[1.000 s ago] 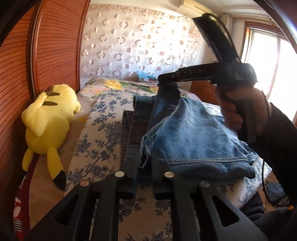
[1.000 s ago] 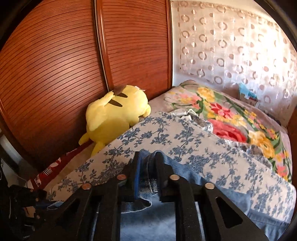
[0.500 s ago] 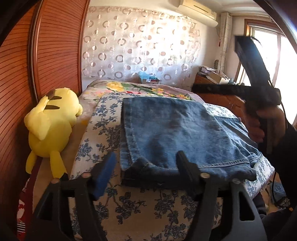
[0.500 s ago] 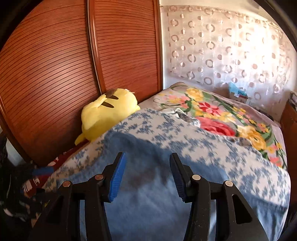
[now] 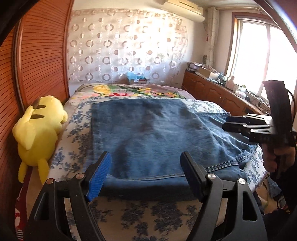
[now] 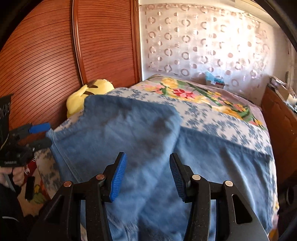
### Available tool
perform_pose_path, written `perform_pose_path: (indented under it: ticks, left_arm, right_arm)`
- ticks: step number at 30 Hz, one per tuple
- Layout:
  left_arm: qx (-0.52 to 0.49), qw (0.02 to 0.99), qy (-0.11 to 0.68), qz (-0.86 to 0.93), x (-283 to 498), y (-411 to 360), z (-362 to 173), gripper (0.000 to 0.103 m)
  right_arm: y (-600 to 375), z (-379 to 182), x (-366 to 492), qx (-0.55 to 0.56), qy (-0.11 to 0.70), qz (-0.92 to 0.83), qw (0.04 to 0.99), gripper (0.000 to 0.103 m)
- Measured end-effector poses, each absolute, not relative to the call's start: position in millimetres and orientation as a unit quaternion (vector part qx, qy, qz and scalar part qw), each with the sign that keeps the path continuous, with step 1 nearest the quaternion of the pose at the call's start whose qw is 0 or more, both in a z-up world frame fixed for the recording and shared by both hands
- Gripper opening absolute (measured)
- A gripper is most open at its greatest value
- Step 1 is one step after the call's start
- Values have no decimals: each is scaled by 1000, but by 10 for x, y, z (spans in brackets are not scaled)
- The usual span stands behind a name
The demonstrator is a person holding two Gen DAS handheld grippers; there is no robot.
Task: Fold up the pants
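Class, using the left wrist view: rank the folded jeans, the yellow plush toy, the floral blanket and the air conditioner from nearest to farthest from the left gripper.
1. Folded jeans: directly ahead of the left gripper.
2. Yellow plush toy: left, beside the wardrobe.
3. Floral blanket: beyond the jeans.
4. Air conditioner: high on the far wall.

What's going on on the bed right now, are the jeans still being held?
No. A person is folding jeans on the floral-covered bed with two handheld grippers. Both have just let go: the left gripper and right gripper have open jaws with nothing pinched, and the left's jaws have just been opening. The jeans lie folded over, flat on the cover, beside a yellow plush toy.
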State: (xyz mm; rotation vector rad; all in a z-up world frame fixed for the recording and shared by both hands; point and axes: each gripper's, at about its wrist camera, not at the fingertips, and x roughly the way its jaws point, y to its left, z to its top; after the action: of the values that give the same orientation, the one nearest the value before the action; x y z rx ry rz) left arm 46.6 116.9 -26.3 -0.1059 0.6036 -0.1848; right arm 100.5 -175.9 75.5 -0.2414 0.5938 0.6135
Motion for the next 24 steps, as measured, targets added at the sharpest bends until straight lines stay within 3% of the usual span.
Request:
perform_pose_path:
  ticks: [24]
  left_arm:
    - [9,920,365,-142,577,367,-711,77]
  right_arm:
    - [-2372,387,396,-90,336,244,906,51]
